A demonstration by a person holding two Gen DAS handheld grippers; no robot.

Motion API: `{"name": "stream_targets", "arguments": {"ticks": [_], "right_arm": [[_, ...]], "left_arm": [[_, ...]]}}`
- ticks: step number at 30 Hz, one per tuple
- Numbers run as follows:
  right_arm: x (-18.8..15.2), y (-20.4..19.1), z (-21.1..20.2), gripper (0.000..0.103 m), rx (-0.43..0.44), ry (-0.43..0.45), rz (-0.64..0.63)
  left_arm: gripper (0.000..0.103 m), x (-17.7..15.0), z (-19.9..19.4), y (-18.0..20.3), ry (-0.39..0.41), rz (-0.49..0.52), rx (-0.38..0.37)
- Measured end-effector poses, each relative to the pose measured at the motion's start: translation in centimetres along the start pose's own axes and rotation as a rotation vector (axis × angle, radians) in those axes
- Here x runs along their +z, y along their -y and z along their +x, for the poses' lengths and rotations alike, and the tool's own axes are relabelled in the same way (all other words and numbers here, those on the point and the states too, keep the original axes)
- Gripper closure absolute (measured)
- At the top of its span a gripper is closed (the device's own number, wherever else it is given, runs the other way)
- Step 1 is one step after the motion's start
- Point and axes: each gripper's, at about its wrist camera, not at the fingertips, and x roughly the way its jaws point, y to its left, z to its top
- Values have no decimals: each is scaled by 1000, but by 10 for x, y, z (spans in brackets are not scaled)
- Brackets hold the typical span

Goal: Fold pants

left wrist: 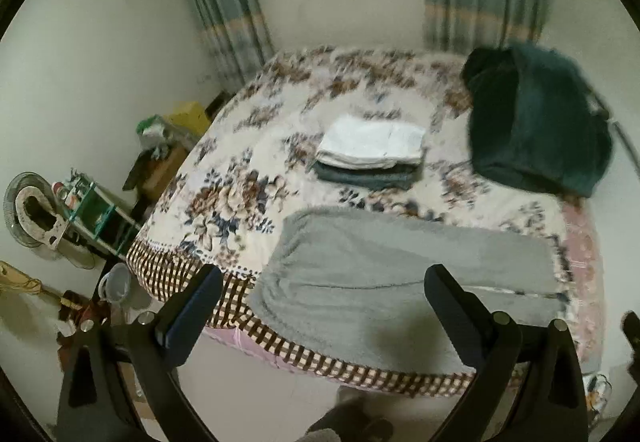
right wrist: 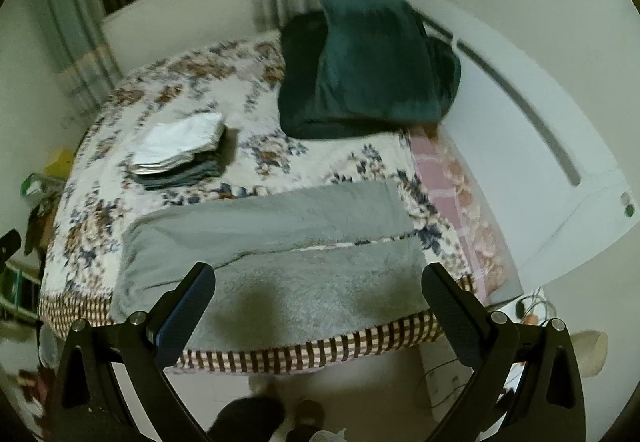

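Grey fleece pants [left wrist: 380,274] lie flat on the flowered bed [left wrist: 256,145], both legs stretched to the right along the near edge. They also show in the right wrist view [right wrist: 280,254], with a narrow gap between the two legs. My left gripper [left wrist: 324,282] is open and empty, held above the near edge of the pants. My right gripper [right wrist: 320,282] is open and empty too, above the near leg. Neither touches the cloth.
A stack of folded white and grey clothes [left wrist: 372,153] sits mid-bed. A folded dark green blanket [left wrist: 536,121] lies at the far right by the white headboard [right wrist: 520,121]. Clutter and a fan [left wrist: 36,213] stand on the floor at left. Curtains and a window are behind.
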Motion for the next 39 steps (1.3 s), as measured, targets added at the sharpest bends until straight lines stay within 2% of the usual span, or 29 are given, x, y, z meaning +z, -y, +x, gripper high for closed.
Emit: {"name": "stream_targets", "arguments": {"ticks": [7,11,12,13,17,22,23,24,26,27,28,29,30,31,32,33,34,39], "right_arm": [[77,17,196,0,6,-185,163],[111,23,332,0,-23,-298,275],[116,24,357,0,-32,-321,296],[123,26,391,0,-32,-348,326],[142,40,518,0,-54,-438,456],[145,63,644,0,-115,-517,599],[142,68,663,0,-123,-534,625],[140,75,689,0,-129,-551,654],[132,86,716,0,-147,-592,700],[127,90,735,0,-154,-628,723],[123,94,746,5,-162,-651,744],[120,97,755,9,-163,-662,765],[118,100,764,22,-167,-672,773],[116,102,769,45,-177,-674,771],[117,105,769,57,-182,-665,769],[120,107,767,83,-174,-647,766],[122,108,763,93,-160,-630,759],[147,117,716,95,-41,-484,740]], "left_arm": [[0,53,183,28,-242,-33,53],[0,75,305,41,-416,-122,61],[0,77,347,44,-476,-158,65],[0,80,366,44,-504,-176,64],[0,76,482,48,-658,-300,75],[0,68,586,64,-741,-391,78],[5,61,605,66,-767,-418,75],[9,57,615,66,-783,-435,69],[36,50,630,68,-810,-462,59],[40,47,635,69,-814,-477,50],[48,46,636,69,-808,-480,54],[68,46,635,68,-790,-486,57],[80,47,631,67,-764,-488,71],[96,49,623,64,-738,-483,89],[97,50,618,62,-719,-488,81],[98,52,609,59,-696,-497,59],[98,55,596,56,-670,-502,42],[99,76,528,52,-559,-507,-21]]}}
